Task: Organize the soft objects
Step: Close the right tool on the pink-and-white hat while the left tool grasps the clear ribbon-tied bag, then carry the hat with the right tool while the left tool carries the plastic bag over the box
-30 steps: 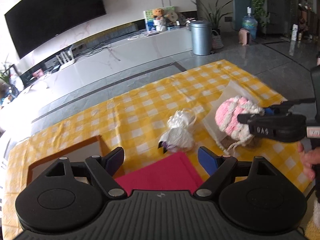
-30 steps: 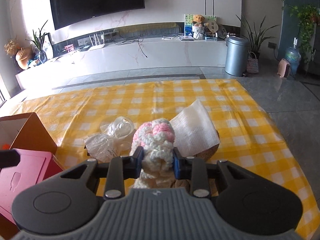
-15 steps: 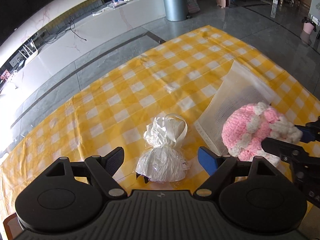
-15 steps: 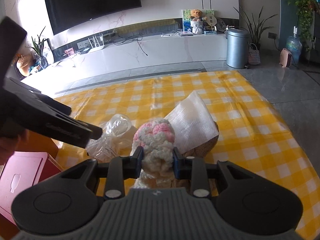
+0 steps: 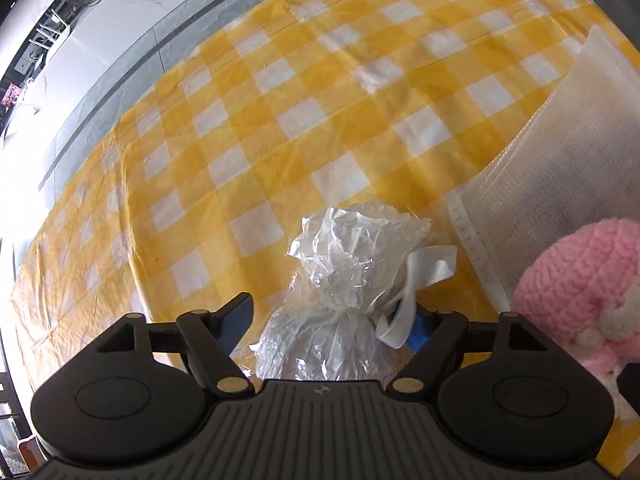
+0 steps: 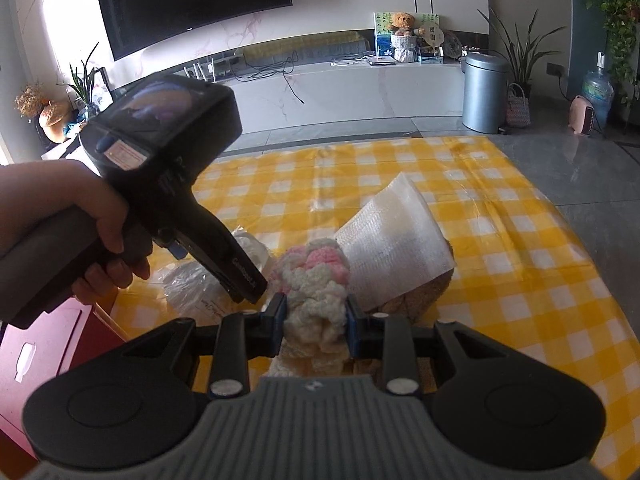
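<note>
Between the spread fingers of the left gripper (image 5: 330,318) sat a crinkled plastic bag (image 5: 340,304) on the checked cloth (image 5: 280,120), ungripped. From the right wrist, the right gripper (image 6: 316,320) was clamped on a pink-and-white knitted hat (image 6: 314,280), while the left hand (image 6: 76,216) held its tool tilted down over the bag.

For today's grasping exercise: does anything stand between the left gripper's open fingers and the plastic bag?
Nothing visible does. The left gripper is open with the plastic bag already between its fingers; the knitted hat lies off to the right.
</note>
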{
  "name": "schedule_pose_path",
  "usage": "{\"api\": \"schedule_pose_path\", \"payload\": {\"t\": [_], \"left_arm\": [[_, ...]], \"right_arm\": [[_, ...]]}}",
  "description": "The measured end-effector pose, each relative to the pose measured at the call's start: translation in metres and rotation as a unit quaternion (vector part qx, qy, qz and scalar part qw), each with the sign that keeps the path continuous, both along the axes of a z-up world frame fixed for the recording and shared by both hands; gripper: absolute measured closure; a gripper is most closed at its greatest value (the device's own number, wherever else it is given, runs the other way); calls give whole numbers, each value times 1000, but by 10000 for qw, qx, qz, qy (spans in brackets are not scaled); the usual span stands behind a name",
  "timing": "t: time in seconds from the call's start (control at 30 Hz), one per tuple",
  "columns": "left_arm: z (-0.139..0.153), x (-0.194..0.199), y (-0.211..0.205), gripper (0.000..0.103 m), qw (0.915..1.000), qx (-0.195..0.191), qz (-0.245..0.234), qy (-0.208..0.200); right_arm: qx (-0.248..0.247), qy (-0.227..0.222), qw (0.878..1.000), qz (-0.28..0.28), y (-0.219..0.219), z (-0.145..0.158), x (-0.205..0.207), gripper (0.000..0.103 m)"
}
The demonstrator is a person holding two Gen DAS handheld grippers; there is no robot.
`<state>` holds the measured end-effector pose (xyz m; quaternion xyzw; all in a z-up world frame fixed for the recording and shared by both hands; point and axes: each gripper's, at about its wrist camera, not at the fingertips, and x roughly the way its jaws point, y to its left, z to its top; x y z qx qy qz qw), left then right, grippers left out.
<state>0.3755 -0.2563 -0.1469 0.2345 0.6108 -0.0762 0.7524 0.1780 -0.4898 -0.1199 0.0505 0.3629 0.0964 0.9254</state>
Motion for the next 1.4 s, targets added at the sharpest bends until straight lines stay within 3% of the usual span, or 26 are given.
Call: {"api": "schedule_pose_path", "payload": {"t": [0.03,0.13,0.4,0.47,0.6,0.77,0.93,1.1,1.4], "left_arm": [[-1,1,1,28,10000,-15,37,21],[1,2,7,36,9995,-99,309,-59],[35,-21,20,38,9979,-500,16,-412],[54,-32,27,37,9952,-640,-136,-734],[99,-63,49,37,9823,-1166,-202,-1448],[140,-100,86,38,9648,-1877,170,-1833],[160,-137,107,38,9562,-2012,277,-2109],[179,-181,134,38,9372,-2334,238,-2580],[190,-238,199,37,9101,-2306,610,-3388]], "right_arm": [[11,10,10000,-26,-1,0,0,74],[-18,49,10000,-84,-4,-1,-1,74],[89,36,9997,-213,-8,0,1,74],[123,31,9996,-235,-8,2,0,74],[194,-200,9996,-57,-8,10,-7,74],[476,-411,9979,-165,-12,28,-16,74],[612,-684,9958,27,-3,46,-28,74],[1094,-888,9900,13,11,68,-39,74],[1433,-1161,9786,912,85,95,-58,74]]}}
